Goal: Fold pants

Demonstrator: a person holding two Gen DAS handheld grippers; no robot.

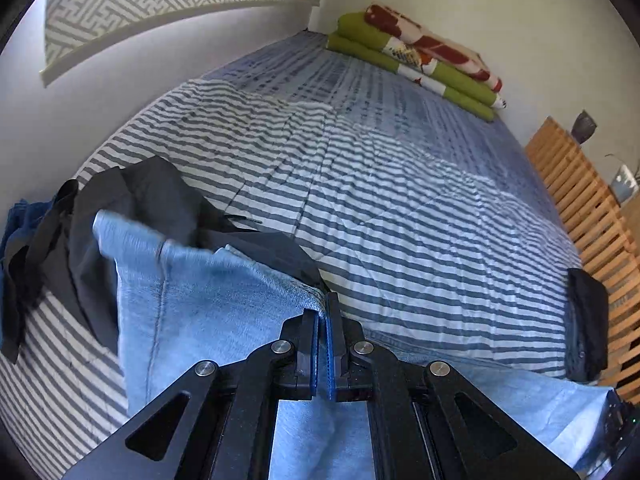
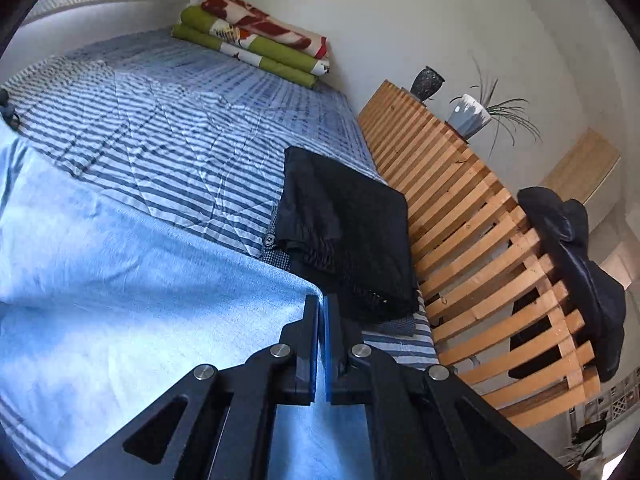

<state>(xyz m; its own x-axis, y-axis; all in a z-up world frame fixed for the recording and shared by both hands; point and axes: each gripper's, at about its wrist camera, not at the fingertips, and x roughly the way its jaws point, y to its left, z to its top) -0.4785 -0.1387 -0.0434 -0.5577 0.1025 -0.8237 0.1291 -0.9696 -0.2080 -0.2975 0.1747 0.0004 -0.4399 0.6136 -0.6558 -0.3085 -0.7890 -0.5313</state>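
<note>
Light blue denim pants (image 1: 208, 304) hang from my left gripper (image 1: 325, 304), which is shut on a fold of the cloth at its edge. The fabric is blurred at its upper left corner. In the right wrist view the same light blue pants (image 2: 132, 280) stretch across the striped bed (image 2: 172, 132), and my right gripper (image 2: 322, 304) is shut on their corner. The denim runs under both grippers toward the bottom of each view.
A dark pile of garments (image 1: 132, 208) lies left of the blue pants. A folded black garment (image 2: 352, 232) sits at the bed's right edge beside a wooden slatted frame (image 2: 472, 224). Folded green and red blankets (image 2: 256, 36) lie at the far end. Another dark garment (image 2: 576, 256) drapes over the slats.
</note>
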